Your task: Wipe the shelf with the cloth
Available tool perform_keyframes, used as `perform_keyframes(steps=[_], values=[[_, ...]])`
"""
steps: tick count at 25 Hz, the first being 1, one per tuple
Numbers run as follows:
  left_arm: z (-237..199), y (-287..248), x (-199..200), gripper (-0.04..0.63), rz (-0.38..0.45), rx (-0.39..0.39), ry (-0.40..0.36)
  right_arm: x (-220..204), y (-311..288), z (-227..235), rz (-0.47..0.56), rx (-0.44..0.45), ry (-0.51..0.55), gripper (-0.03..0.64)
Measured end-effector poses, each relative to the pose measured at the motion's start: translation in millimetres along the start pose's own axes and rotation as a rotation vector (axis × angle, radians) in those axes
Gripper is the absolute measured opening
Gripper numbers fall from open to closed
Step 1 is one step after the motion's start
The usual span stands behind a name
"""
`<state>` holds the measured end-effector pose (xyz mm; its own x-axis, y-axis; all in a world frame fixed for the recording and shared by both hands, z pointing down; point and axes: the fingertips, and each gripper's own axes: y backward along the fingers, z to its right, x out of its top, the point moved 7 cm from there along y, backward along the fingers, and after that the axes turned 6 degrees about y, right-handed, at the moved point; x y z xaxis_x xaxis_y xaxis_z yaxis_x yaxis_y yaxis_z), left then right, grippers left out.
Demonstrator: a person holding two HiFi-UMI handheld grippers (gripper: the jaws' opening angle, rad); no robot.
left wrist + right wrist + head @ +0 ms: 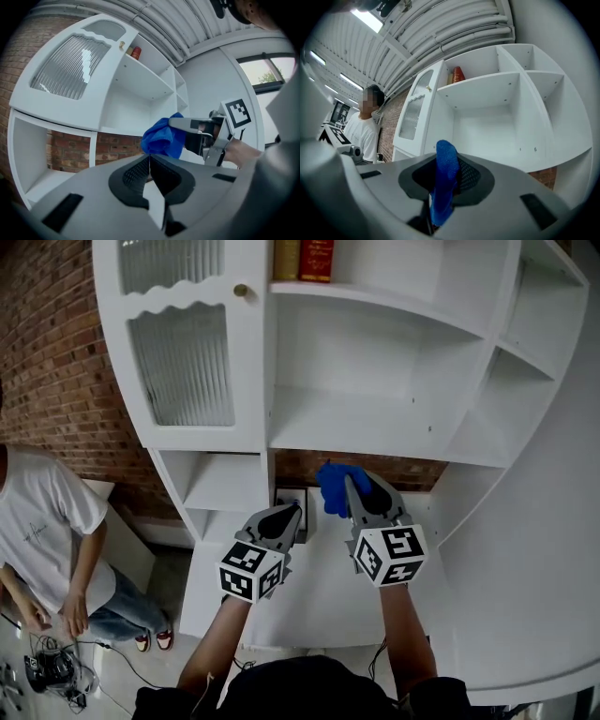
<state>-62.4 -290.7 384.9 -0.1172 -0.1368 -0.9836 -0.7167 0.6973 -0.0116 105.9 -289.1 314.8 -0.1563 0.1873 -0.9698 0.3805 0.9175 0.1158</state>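
- Head view: the right claw (349, 484) is clamped tight on the blue cloth (330, 486). The cloth bunches out past the tips, in the air before the white shelf (375, 423), and touches no board that I can see.
- Over to the left claw (289, 514): closed with nothing in it, hanging just beside the right one, low in front of the shelf.
- First danger: only a fold of cloth looks pinched, so a hard drag along a board could pull it free.
- Second danger: press in too steeply and the hard tips, not the cloth, could scrape the paint.
- Third danger: the two claws sit close together, so a wide sweep leftward could knock them together.
- Around them: two books (305, 259) up on the top board, a ribbed-glass door (183, 362) at left, a brick wall (47, 352) behind, and a person in a white shirt (47, 521) off to the left.
- In the way: dividers (504, 310) box in each bay, so strokes will likely have to be short.
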Motion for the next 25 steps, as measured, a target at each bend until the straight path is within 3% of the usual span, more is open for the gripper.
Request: perform_keyframes(steps=[19,25], values=[[-18.8,-11.4,8.5,0.017,0.003,0.103,-0.023,45.7,-88.0,12.4,0.088,0.140,0.057,0.085],[-17.0,-13.0,9.4,0.017,0.014,0.123,-0.017,47.7,-117.1,18.5,0.090,0.141,0.063,0.084]])
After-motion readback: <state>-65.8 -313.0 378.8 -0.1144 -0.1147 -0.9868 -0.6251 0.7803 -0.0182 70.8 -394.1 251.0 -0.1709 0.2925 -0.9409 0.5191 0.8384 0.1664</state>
